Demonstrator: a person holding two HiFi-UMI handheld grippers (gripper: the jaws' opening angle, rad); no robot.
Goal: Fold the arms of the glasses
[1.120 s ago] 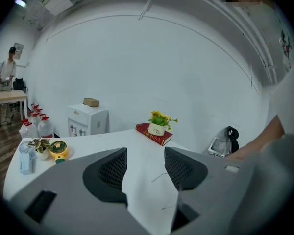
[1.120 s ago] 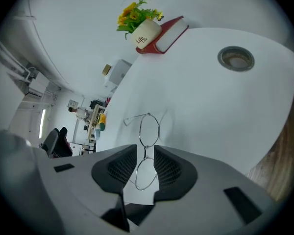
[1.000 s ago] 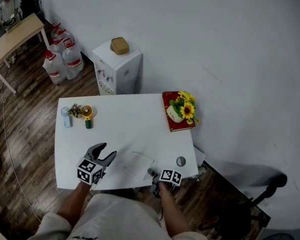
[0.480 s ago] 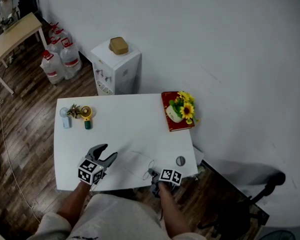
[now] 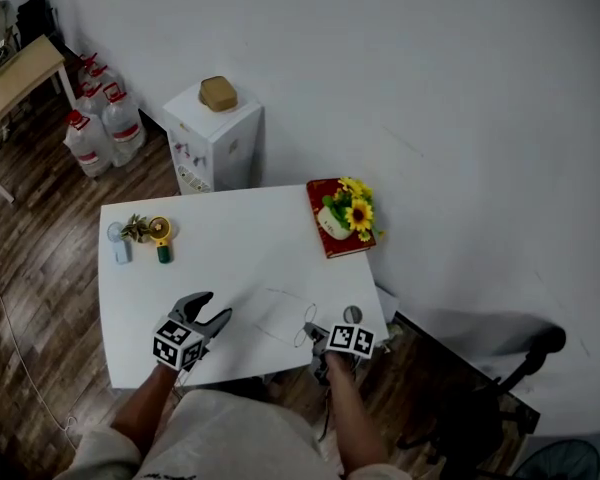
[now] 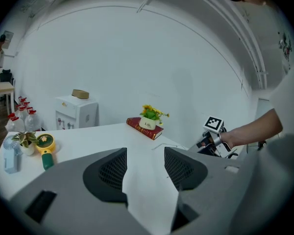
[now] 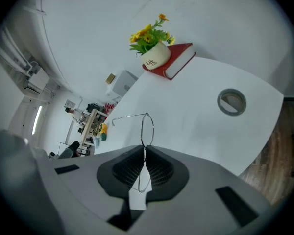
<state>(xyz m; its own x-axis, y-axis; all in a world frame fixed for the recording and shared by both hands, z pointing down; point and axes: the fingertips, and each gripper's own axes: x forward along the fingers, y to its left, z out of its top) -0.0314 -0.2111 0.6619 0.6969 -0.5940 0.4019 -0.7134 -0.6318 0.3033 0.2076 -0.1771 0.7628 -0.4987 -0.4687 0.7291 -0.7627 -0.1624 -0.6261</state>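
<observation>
Up comes the right claw from a second ago, now pinched shut on the wire frame of the glasses, one arm of them sticking out sideways. It holds them over the desk's front right corner, and a grey ring sits just beside. A red book with a flower pot on it fills the back right corner. The left claw hangs wide and empty near the front edge. A yellow fan stands by the left edge.

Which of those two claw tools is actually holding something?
The right gripper: its jaws are shut on the wire-rimmed glasses. The left gripper has its jaws apart, empty.
</observation>
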